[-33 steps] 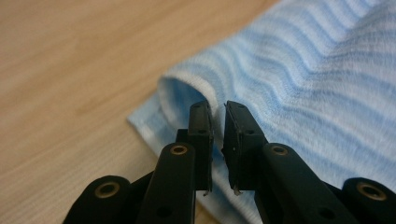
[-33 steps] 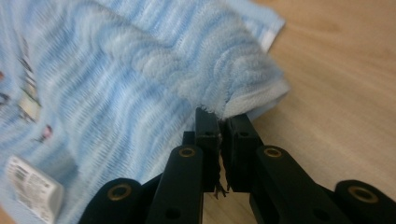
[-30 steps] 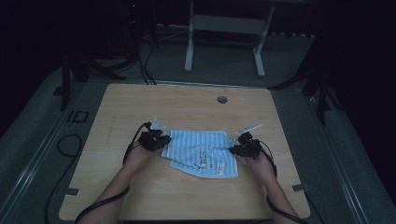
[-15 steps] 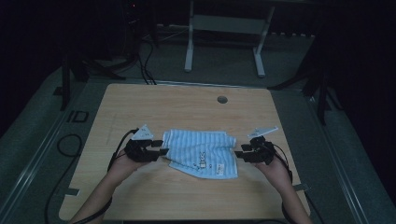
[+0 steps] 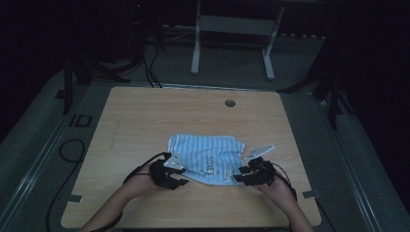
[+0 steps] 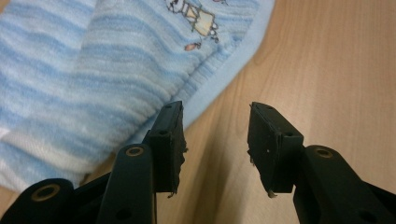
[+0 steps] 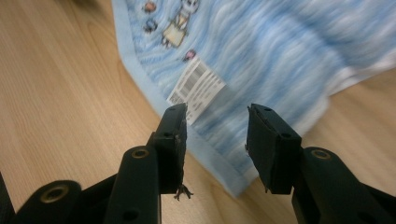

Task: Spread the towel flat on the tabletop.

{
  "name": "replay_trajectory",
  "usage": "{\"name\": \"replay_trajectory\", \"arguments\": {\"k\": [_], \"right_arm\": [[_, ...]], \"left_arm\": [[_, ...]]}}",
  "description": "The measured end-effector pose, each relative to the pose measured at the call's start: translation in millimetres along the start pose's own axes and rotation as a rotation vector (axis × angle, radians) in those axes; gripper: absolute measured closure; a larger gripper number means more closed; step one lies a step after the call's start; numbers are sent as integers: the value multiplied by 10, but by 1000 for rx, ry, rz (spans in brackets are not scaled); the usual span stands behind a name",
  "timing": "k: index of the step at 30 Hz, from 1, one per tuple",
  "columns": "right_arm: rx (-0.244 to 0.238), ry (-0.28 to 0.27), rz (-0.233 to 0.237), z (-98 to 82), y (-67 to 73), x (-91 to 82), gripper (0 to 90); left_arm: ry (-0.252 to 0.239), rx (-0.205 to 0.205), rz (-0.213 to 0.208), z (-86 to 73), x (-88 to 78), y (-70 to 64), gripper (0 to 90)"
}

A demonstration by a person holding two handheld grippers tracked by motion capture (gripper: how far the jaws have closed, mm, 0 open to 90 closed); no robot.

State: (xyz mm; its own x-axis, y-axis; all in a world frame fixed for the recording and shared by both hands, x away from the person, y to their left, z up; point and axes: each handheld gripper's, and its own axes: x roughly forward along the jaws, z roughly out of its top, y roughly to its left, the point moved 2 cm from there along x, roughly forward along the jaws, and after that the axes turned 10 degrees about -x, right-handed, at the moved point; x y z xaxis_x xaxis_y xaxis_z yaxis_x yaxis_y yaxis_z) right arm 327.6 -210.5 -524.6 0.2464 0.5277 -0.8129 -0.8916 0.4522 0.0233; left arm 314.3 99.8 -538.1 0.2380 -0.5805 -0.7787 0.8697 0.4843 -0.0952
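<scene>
The blue striped cloth (image 5: 205, 159) lies flat on the wooden table (image 5: 145, 121), its long side running left to right; the left gripper (image 6: 215, 126) and right gripper (image 7: 215, 123) stand open at its near corners, having just opened, nothing pinched; dark room beyond.

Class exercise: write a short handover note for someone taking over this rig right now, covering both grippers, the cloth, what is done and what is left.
Left gripper: open, jaws just opened, nothing between them, at the striped cloth's near-left edge.
Right gripper: open, just opened, empty, over the near-right corner by the barcode label.
Cloth: lies rumpled, apparently doubled over, mid-table.
Done: cloth released.
Left: probably regrip the near edge and fold or smooth again.
</scene>
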Motion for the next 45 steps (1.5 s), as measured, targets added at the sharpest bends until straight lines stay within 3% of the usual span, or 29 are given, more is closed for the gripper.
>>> {"name": "replay_trajectory", "arguments": {"k": [2,4,9,13,16,19,21,23,27,32,35,38,40,41,42,43,44,45], "right_arm": [[-8,28,3,-29,6,63,571],[-12,41,11,-50,5,105,563],[-12,49,21,-84,-25,135,519],[-48,93,18,-113,-3,184,496],[-77,103,5,-123,34,207,493],[-124,119,-48,-121,67,211,595],[-143,122,-64,-117,81,210,689],[-138,125,-85,-109,78,211,810],[-143,127,-95,-89,89,211,846],[-130,89,-71,-55,112,104,846],[-139,22,-58,9,167,-134,846],[-139,-8,-44,34,215,-240,846],[-145,-29,-34,46,275,-321,846],[-139,-37,-5,39,346,-360,846],[-139,-37,-5,39,346,-360,846],[-157,-14,10,11,441,-358,846],[-157,-14,10,11,441,-358,846],[-175,18,43,-37,543,-335,846]], "left_arm": [[0,-15,21,-10,55,74,563],[21,-6,32,-28,118,128,563],[35,2,25,-35,197,188,548],[28,16,42,-27,216,182,553],[21,24,51,-30,215,178,631],[33,47,64,-21,212,144,748],[44,62,104,-3,219,120,840],[59,78,129,15,225,95,864],[63,71,155,29,214,68,882],[28,39,144,20,83,27,885],[-4,17,135,7,-88,-14,885],[-5,15,129,-2,-236,-87,886],[-1,0,103,-19,-339,-169,886],[20,-7,87,-50,-405,-258,885],[20,-7,87,-50,-405,-258,885],[37,-23,59,-86,-446,-344,885],[37,-23,59,-86,-446,-344,885],[68,-3,50,-136,-477,-476,885]]}}
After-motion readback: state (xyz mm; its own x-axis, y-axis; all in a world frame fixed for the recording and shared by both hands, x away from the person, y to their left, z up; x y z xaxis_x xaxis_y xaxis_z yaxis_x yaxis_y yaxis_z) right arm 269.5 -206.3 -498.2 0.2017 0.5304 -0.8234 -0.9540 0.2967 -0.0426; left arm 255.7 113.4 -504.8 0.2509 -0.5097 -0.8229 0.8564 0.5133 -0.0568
